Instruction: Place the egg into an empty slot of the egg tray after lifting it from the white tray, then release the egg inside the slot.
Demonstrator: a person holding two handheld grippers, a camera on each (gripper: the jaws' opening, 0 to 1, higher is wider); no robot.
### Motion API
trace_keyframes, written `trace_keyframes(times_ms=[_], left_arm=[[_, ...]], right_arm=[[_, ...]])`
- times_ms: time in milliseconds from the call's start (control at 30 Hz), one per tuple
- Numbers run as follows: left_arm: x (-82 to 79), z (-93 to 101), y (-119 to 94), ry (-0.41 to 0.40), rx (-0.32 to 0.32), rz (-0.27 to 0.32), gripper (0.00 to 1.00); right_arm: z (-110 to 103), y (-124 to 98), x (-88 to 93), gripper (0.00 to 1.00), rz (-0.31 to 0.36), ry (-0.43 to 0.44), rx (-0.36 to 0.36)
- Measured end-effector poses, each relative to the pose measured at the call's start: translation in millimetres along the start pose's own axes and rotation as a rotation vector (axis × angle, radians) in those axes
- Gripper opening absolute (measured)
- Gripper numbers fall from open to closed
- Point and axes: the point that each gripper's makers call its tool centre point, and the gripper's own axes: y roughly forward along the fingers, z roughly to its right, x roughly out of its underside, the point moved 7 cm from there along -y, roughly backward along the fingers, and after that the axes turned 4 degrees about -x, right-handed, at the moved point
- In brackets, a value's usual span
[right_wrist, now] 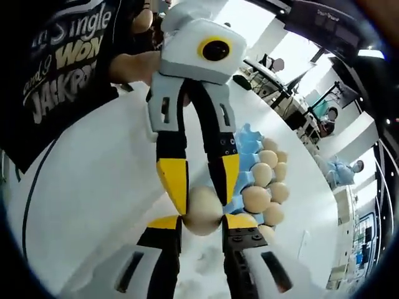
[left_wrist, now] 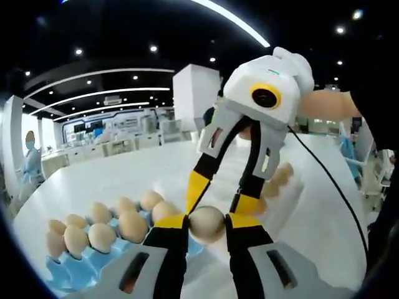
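Egg (left_wrist: 207,224) sits at lower centre of the left gripper view, pinched from both sides: left gripper (left_wrist: 207,225) and right gripper (right_wrist: 202,218) each have their jaws closed against it, tip to tip. Blue egg tray (left_wrist: 75,271) lies lower left, just beside. A person's shirt (right_wrist: 68,56) reads "Single", "WON", "JACKPOT".

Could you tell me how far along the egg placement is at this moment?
Done: the egg is lifted, held above the table. In hand: both the left hand-held gripper and the right hand-held gripper pinch this one egg between their tips, beside the blue egg tray. Left: lowering it into a slot and releasing; I cannot tell which slots are free.
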Motion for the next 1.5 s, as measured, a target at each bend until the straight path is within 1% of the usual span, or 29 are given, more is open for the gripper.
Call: trace_keyframes(times_ms=[133,233,367,433,467,800,867,900,967,1033,1100,1167,1200,1233,1267,1333,1367,1400,1433,1467,1500], left_arm=[[2.8,2.2,-1,0.045,-0.001,-0.037,0.25],[2.5,3.9,-1,0.064,0.007,-0.050,0.26],[1.2,3.5,2,0.110,0.021,-0.090,0.27],[0.7,4.2,3,0.135,0.027,-0.101,0.27],[1.0,4.4,4,0.147,0.030,-0.113,0.27],[1.3,2.4,5,0.151,0.024,-0.122,0.26],[1.0,3.2,6,0.145,0.024,-0.117,0.26],[1.1,3.7,6,0.145,0.023,-0.117,0.26],[1.0,3.4,6,0.142,0.022,-0.119,0.26],[1.3,2.6,5,0.130,0.023,-0.116,0.26],[1.8,2.1,5,0.106,0.022,-0.106,0.26],[2.1,1.3,5,0.097,0.022,-0.101,0.26],[2.0,1.0,5,0.094,0.023,-0.099,0.26],[2.5,0.9,5,0.091,0.024,-0.098,0.26],[2.9,0.5,6,0.086,0.026,-0.096,0.26],[3.0,2.1,5,0.081,0.027,-0.094,0.26],[3.3,4.4,5,0.081,0.027,-0.094,0.26],[3.4,4.9,5,0.080,0.028,-0.093,0.26],[3.6,5.8,4,0.079,0.029,-0.092,0.26],[3.8,6.6,4,0.074,0.028,-0.090,0.26],[4.0,7.7,4,0.070,0.027,-0.088,0.26]], right_arm=[[-1,-2,-1.8,0.27,-0.029,-0.011,-0.027],[-1,-1,-4.3,0.27,-0.064,-0.030,-0.049],[-3,-1,-9.7,0.27,-0.126,-0.108,-0.081],[-5,2,-14.9,0.27,-0.148,-0.145,-0.088],[-5,2,-16.0,0.27,-0.144,-0.142,-0.094],[-7,2,-14.1,0.28,-0.159,-0.176,-0.094],[-7,2,-10.8,0.29,-0.178,-0.174,-0.089],[-9,1,-4.7,0.31,-0.213,-0.142,-0.096],[-10,2,-1.7,0.34,-0.217,-0.136,-0.091],[-8,-3,-0.1,0.34,-0.185,-0.119,-0.042],[-7,-14,-3.5,0.34,-0.122,-0.036,0.039],[-6,-24,-8.1,0.33,-0.056,0.011,0.105],[-5,-28,-8.5,0.33,-0.039,0.027,0.134],[-6,-32,-9.1,0.32,-0.027,0.028,0.164],[-2,-35,-5.1,0.32,-0.017,0.040,0.196],[-15,-35,-12.2,0.32,0.006,0.072,0.230],[-19,-34,-12.3,0.32,0.006,0.072,0.231],[-22,-34,-8.5,0.32,-0.008,0.085,0.226],[-23,-36,-5.8,0.33,-0.019,0.109,0.256],[-22,-39,-6.6,0.33,-0.012,0.124,0.311],[-22,-41,-5.7,0.34,0.009,0.164,0.334]])
